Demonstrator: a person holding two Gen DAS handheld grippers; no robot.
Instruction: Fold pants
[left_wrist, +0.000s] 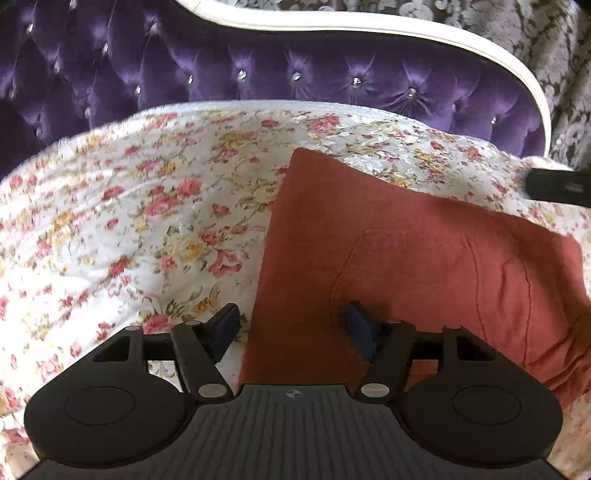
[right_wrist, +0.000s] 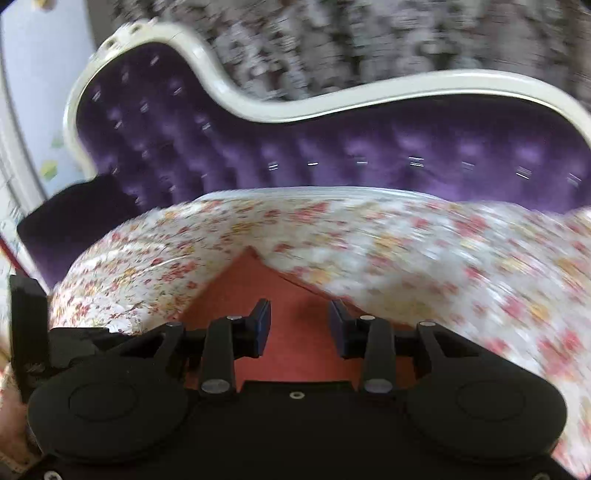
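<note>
Pants (left_wrist: 424, 266) folded on quilt (left_wrist: 129, 221), running toward 1 o'clock. Left gripper (left_wrist: 291, 325) spread, straddling near edge. Right gripper (right_wrist: 299, 325) spread above corner, gripping nothing.

Floral bedspread (left_wrist: 147, 221), purple tufted headboard (left_wrist: 258, 70)

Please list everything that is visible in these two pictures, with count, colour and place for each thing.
pants: one, rust red, folded flat on the bedspread.
bedspread: one, white with red and yellow flowers, under the pants.
headboard: one, tufted purple with cream frame, behind the bedspread.
wallpaper: grey damask, behind the headboard.
left gripper: black, open, straddling the pants' left edge.
right gripper: black, open, over the pants.
</note>
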